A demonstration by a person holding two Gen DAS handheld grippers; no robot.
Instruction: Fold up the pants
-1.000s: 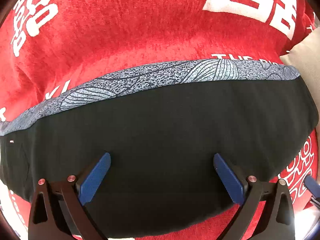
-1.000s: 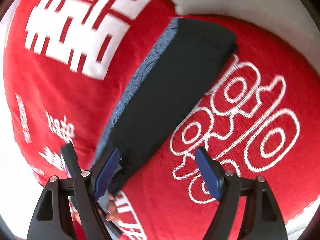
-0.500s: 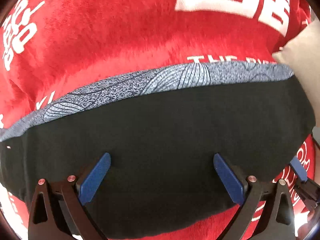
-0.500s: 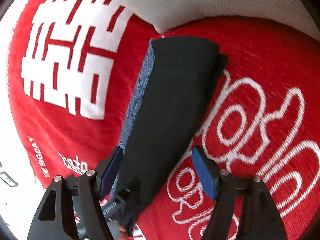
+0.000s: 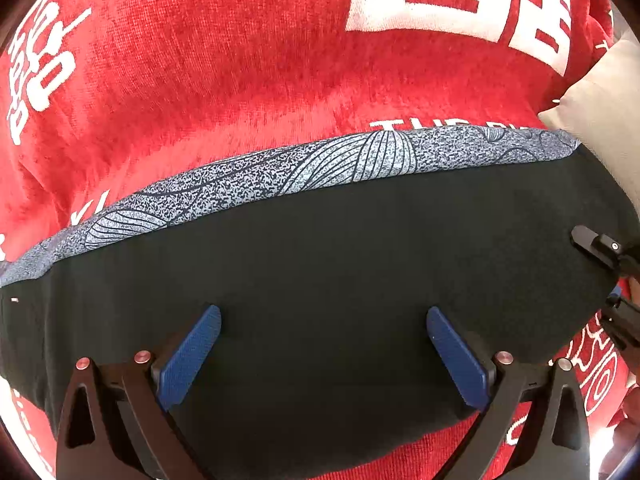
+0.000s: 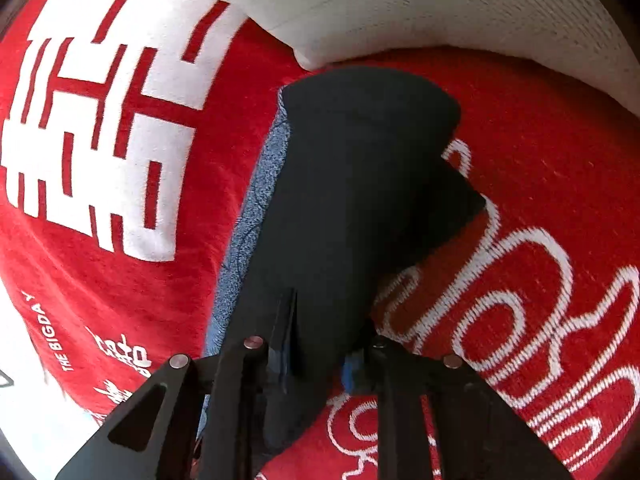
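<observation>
Black pants (image 5: 340, 272) with a grey patterned band (image 5: 320, 168) along the far edge lie folded on a red blanket (image 5: 240, 80). My left gripper (image 5: 323, 344) is open, its blue pads (image 5: 188, 356) spread just above the near part of the pants. My right gripper (image 6: 320, 352) is closed on the near end of the pants (image 6: 352, 200), with the cloth bunched between its fingers. Part of the right gripper (image 5: 600, 246) shows at the right edge of the left wrist view, at the pants' end.
The red blanket (image 6: 540, 184) has large white characters (image 6: 104, 128) and covers the whole surface. A cream pillow (image 6: 440, 8) lies just beyond the far end of the pants; it also shows in the left wrist view (image 5: 604, 120).
My right gripper moved forward onto the end of the pants and shut on it. The left gripper stayed open over the pants, shifting only slightly.
</observation>
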